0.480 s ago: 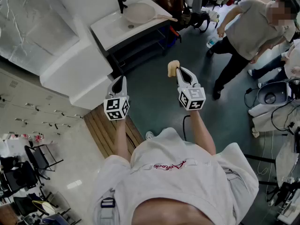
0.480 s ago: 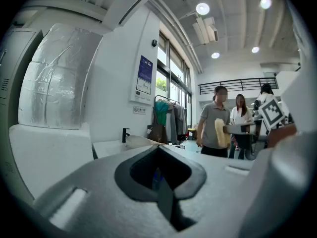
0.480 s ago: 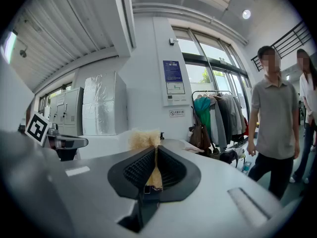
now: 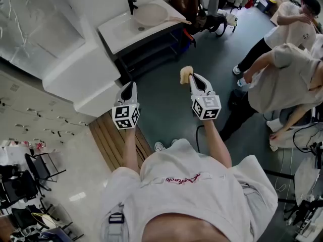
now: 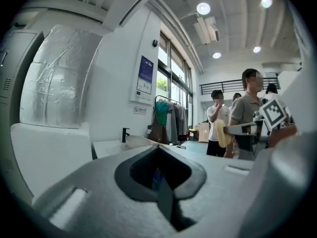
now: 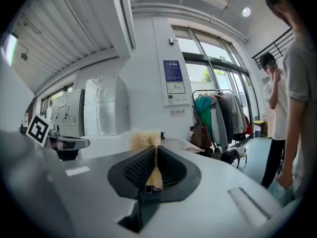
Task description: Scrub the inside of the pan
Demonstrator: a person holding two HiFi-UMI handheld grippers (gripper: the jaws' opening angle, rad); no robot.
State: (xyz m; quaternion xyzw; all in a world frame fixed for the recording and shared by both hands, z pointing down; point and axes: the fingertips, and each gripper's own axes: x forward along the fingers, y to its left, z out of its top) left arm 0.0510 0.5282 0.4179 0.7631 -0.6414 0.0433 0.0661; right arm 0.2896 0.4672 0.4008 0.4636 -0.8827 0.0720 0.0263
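Right gripper (image 4: 193, 79) clamped on tan scrubber (image 4: 186, 74), left gripper (image 4: 128, 88) closed, empty

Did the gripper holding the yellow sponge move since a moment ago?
No. The right gripper, shut on the yellow sponge, sits in the same place below the white sink counter as before.

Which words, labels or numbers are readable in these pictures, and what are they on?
No text reads clearly.
Blue wall poster: print too small.
Small wall sign under it: too small.
Red script on the white shirt: blurred, unreadable.
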